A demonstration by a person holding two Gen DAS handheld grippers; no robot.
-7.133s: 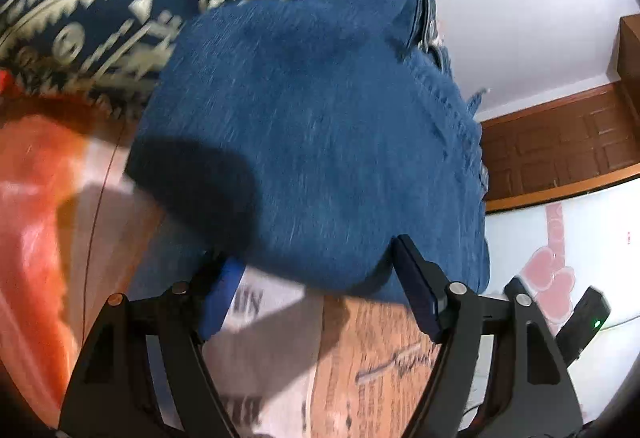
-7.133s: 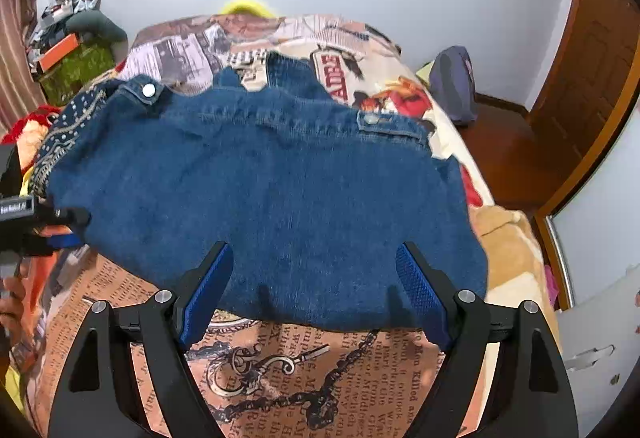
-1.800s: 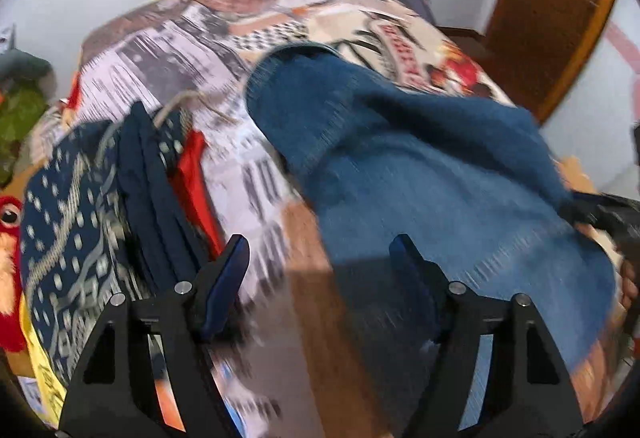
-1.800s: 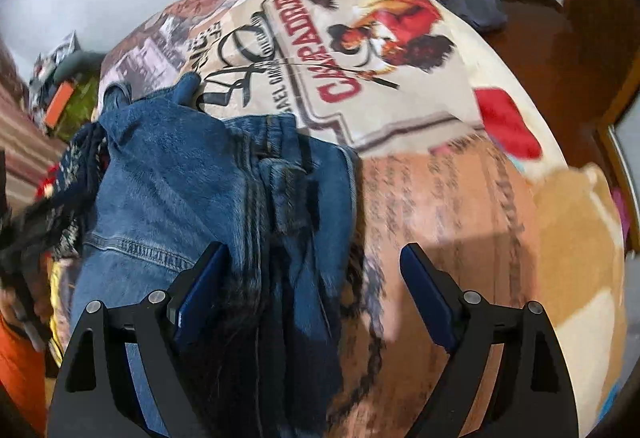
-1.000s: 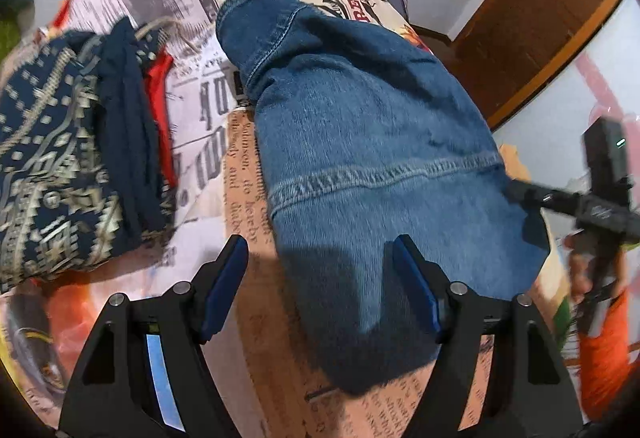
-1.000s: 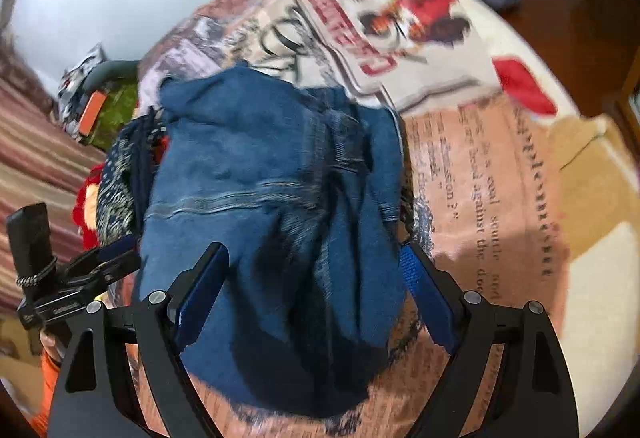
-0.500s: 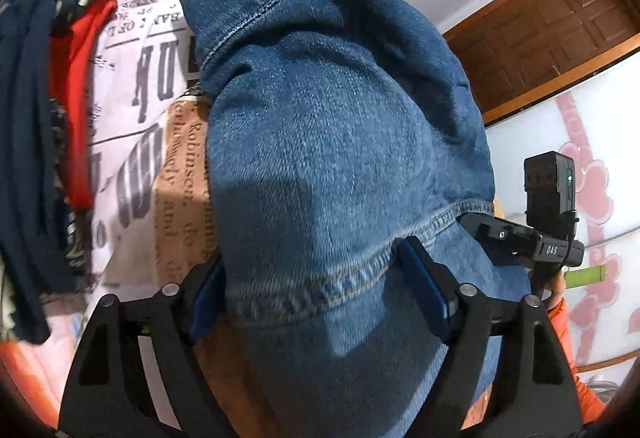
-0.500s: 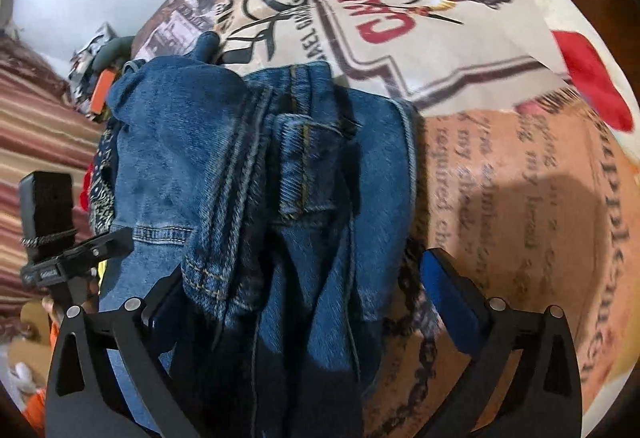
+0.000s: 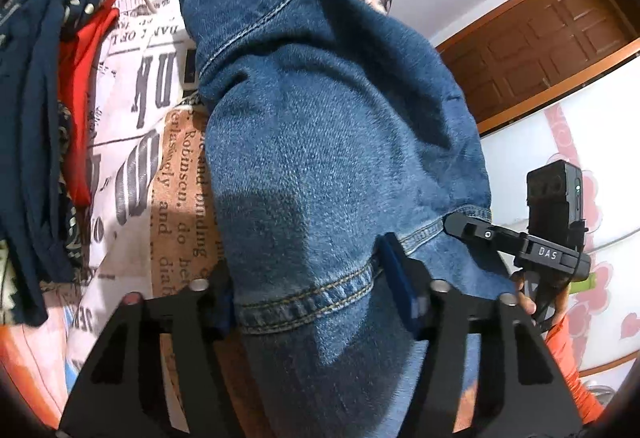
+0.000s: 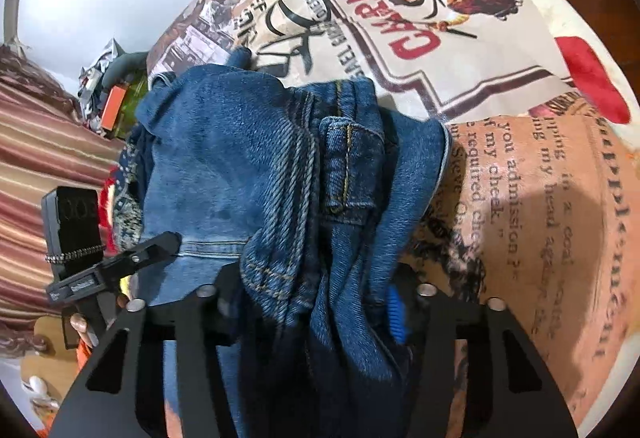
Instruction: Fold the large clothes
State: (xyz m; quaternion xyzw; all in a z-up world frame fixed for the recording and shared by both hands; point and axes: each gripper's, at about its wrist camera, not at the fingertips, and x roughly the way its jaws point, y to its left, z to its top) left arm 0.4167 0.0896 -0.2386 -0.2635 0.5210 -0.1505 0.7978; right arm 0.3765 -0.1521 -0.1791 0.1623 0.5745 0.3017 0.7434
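While both sets of jaws are closing, I have the folded blue denim garment [image 9: 340, 157] bunched between each: my left gripper [image 9: 308, 290] at a stitched seam, my right gripper [image 10: 308, 306] around thick gathered layers. It lies on the newspaper-print bedspread [image 10: 540, 197], just beside a pile of dark patterned clothes [image 9: 36, 117] toward the bedspread's left edge. Denim this thick looks heavy, stiff, unslippery; seams seem the surest hold.

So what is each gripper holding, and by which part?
Both are closing on the denim garment: left gripper at a stitched hem, right gripper on bunched folds.
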